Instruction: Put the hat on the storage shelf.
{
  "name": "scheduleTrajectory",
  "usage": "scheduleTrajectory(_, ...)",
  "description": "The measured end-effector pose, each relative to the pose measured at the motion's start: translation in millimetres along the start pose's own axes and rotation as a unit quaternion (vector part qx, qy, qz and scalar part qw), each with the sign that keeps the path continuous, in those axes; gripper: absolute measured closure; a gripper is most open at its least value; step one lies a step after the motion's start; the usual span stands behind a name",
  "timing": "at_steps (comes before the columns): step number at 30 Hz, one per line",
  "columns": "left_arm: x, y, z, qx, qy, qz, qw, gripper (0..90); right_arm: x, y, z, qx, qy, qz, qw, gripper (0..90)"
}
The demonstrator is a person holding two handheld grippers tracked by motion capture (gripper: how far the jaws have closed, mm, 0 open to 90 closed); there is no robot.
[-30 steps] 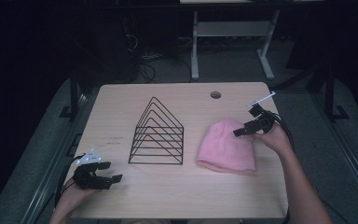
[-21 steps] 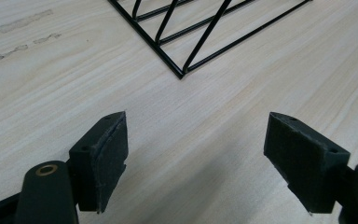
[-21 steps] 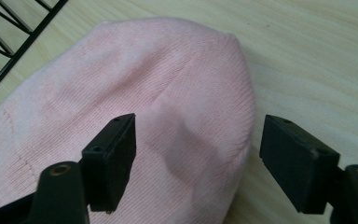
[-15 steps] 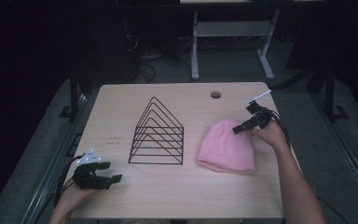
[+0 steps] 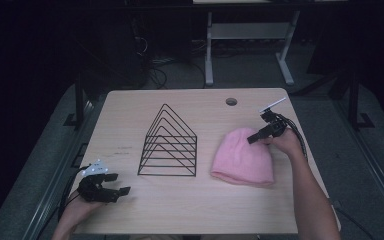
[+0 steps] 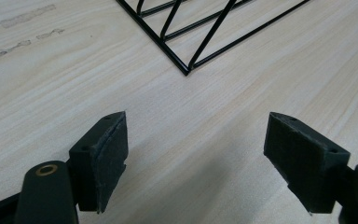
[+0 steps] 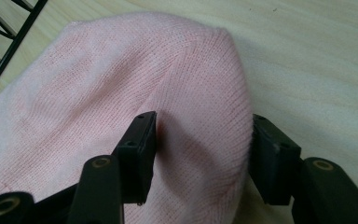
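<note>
Pink beanie (image 5: pixel 242 159): lay flat on the desk (image 5: pixel 200 210), right of the wire rack (image 5: pixel 169 145) | Your right tongs (image 7: pixel 200 158): parted, straddling its crown fold, unclosed | Your left tongs (image 6: pixel 196 161): released, empty, well apart.

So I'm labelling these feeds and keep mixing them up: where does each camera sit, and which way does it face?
High view: above the person's side, facing forward and down on the table; forearms, left gripper, right gripper.
Left gripper view: rides the left gripper, facing bare tabletop and a corner of the wire rack; jaws apart.
Right gripper view: rides the right gripper, jaws straddling the pink beanie.
Shared: rack, table in all; beanie in high and right.
</note>
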State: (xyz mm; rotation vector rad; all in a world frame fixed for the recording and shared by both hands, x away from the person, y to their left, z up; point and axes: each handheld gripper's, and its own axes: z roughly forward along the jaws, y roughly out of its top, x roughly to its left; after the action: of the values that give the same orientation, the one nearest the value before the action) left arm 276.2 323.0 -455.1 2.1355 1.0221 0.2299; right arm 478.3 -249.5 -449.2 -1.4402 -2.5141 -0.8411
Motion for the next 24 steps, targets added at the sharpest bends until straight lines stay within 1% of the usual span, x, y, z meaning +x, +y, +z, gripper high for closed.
scheduleTrajectory(4,0.0,0.0,0.2,0.000,0.000,-0.001,1.0000,21.9,-3.3,-2.0,0.7,0.001,0.012,0.008,0.9999,50.4)
scheduleTrajectory(5,0.8,0.1,-0.1,0.004,0.001,0.006,1.0000,21.9,-4.1,-2.5,1.0,-0.002,0.015,0.010,0.9998,52.1)
scheduleTrajectory(9,-0.1,0.0,0.8,0.002,0.000,0.001,1.0000,21.9,-7.0,-5.1,1.5,-0.005,0.029,0.018,0.9994,59.3)
scheduleTrajectory(10,-0.5,-0.1,1.0,0.002,0.000,-0.001,1.0000,21.9,-8.0,-5.6,2.1,-0.008,0.033,0.015,0.9993,61.5)
scheduleTrajectory(12,-0.7,-0.3,1.1,0.002,-0.001,-0.001,1.0000,21.9,-8.7,-7.1,2.5,-0.008,0.039,0.022,0.9989,65.9)
scheduleTrajectory(13,-0.3,-0.3,0.7,0.005,-0.001,0.002,1.0000,21.8,-9.3,-7.7,2.9,-0.010,0.042,0.026,0.9987,67.5)
scheduleTrajectory(16,-0.5,-0.3,0.9,0.004,-0.001,0.001,1.0000,21.8,-10.6,-10.0,2.5,-0.017,0.051,0.032,0.9980,71.5)
scheduleTrajectory(18,-1.1,-0.3,1.7,0.001,-0.001,-0.003,1.0000,21.9,-10.5,-11.0,1.5,-0.021,0.052,0.034,0.9978,73.2)
scheduleTrajectory(20,-1.3,0.3,1.8,0.003,-0.001,-0.001,1.0000,21.9,-9.7,-12.0,0.3,-0.024,0.052,0.031,0.9979,73.9)
scheduleTrajectory(21,-0.5,0.9,1.3,0.006,0.000,0.006,1.0000,21.9,-8.9,-12.4,-0.4,-0.023,0.050,0.032,0.9980,74.1)
scheduleTrajectory(24,-1.4,1.6,0.4,0.005,0.000,0.005,1.0000,21.9,-8.0,-14.2,-2.8,-0.025,0.049,0.030,0.9980,75.1)
